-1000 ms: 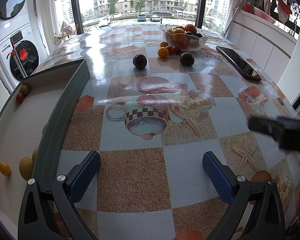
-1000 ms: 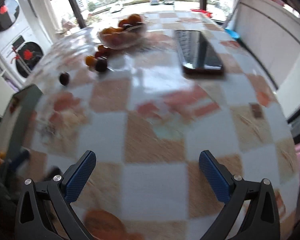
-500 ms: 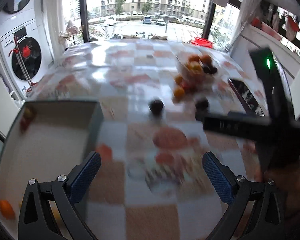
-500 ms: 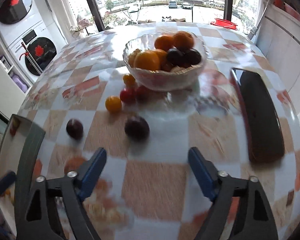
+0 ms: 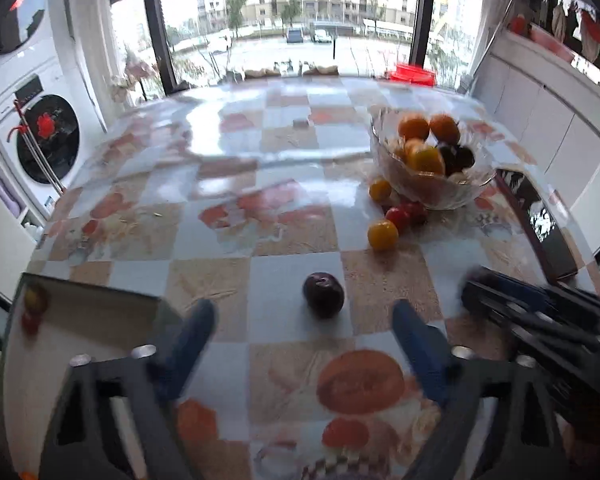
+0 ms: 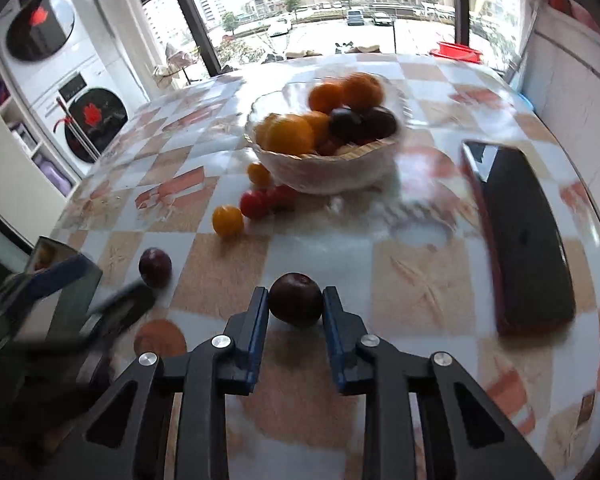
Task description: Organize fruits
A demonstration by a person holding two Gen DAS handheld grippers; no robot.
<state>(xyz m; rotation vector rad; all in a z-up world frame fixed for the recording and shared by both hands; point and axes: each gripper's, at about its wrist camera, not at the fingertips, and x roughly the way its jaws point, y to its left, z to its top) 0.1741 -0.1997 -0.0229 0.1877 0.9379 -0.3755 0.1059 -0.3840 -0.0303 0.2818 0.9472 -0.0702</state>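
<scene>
My right gripper [image 6: 295,306] is shut on a dark plum [image 6: 296,305] resting on the table. My left gripper [image 5: 304,324] is open, with a second dark plum [image 5: 323,294] just ahead between its fingers; that plum also shows in the right wrist view [image 6: 155,267]. A glass bowl [image 5: 428,192] holds oranges and dark plums; it also shows in the right wrist view [image 6: 324,168]. A yellow tomato [image 5: 382,234] and red tomatoes [image 5: 398,216] lie beside the bowl. A white tray [image 5: 80,344] with a grey rim holds small fruits at the left.
A dark phone [image 6: 520,232] lies on the table to the right of the bowl. Washing machines [image 5: 44,136] stand at the left beyond the table edge. The right gripper's body [image 5: 540,320] shows close at the left gripper's right.
Both grippers moved forward over the table. My right gripper closed on the nearer dark plum. My left gripper now has the other plum between its open fingers.
</scene>
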